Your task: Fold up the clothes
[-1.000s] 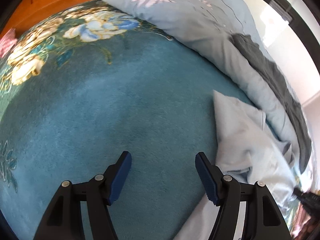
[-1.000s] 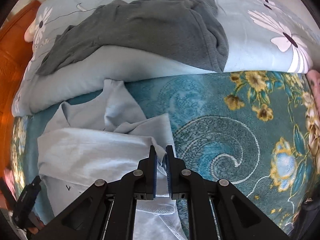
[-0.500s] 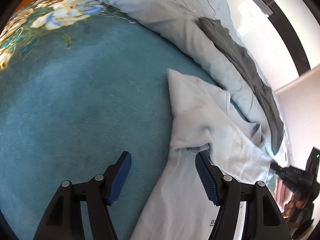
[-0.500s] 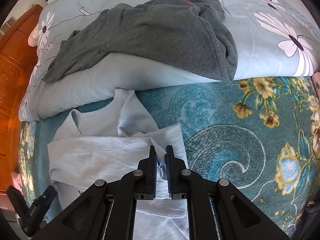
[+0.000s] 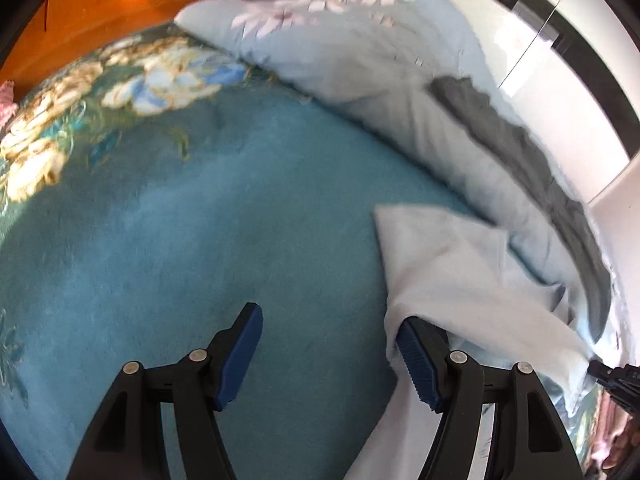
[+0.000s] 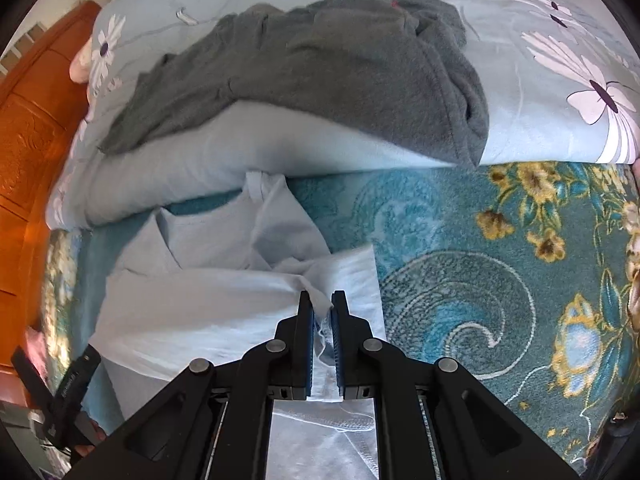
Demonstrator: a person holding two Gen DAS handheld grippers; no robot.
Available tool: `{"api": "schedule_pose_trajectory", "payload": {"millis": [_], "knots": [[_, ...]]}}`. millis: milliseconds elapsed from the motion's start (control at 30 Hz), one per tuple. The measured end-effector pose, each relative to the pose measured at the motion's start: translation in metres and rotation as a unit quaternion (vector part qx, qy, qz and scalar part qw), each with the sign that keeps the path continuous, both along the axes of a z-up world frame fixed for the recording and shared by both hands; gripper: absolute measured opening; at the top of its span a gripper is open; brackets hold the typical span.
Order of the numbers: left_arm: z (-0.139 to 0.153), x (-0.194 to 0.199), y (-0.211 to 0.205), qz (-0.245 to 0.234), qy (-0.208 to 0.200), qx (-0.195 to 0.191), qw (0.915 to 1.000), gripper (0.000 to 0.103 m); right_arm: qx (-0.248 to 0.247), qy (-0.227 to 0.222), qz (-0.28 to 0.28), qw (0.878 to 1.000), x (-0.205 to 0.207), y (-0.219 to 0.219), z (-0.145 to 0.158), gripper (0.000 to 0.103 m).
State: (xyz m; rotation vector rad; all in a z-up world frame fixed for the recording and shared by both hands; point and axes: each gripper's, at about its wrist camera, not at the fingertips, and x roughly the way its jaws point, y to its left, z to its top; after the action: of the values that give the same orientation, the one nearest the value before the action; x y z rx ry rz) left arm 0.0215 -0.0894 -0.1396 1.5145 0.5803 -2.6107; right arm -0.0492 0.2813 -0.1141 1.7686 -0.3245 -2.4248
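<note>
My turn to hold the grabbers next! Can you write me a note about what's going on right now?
Right tool: shut on a pinch of the light blue shirt, near its right edge.
Left tool: open, holding nothing. Its right finger sits against the shirt's left edge; the other is over bare teal blanket.
The shirt lies rumpled on the blanket, partly folded over itself, not neat yet. A grey garment waits unfolded on the flowered duvet behind.
Left to do: probably grab the left edge, finish folding the blue shirt, then fold the grey one.
</note>
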Motion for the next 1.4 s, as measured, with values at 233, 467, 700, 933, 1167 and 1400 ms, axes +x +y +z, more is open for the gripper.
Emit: {"api": "schedule_pose_trajectory", "payload": {"millis": [233, 467, 700, 933, 1167, 1400], "knots": [[0.000, 0.002, -0.003, -0.013, -0.006, -0.005, 0.9999, 0.072, 0.040, -0.031, -0.003, 0.999, -0.001, -0.005, -0.028, 0.008], [0.004, 0.007, -0.017, 0.006, -0.024, 0.079, 0.9966, 0.074, 0.049, -0.025, -0.028, 0.998, 0.005, 0.007, -0.011, 0.014], [0.010, 0.029, -0.030, 0.015, -0.069, 0.201, 0.9770, 0.076, -0.016, -0.045, -0.080, 0.996, 0.055, 0.055, -0.009, 0.033], [0.029, 0.013, -0.042, -0.010, -0.092, 0.131, 0.9871, 0.081, -0.089, -0.092, -0.090, 0.988, 0.160, 0.076, -0.030, 0.041], [0.054, 0.028, -0.049, -0.041, -0.107, 0.170, 0.9787, 0.082, -0.119, -0.079, -0.081, 0.986, 0.216, 0.078, -0.020, 0.043], [0.038, 0.037, -0.062, 0.017, -0.090, 0.317, 0.9441, 0.082, -0.124, -0.056, -0.067, 0.988, 0.220, 0.069, -0.006, 0.044]]}}
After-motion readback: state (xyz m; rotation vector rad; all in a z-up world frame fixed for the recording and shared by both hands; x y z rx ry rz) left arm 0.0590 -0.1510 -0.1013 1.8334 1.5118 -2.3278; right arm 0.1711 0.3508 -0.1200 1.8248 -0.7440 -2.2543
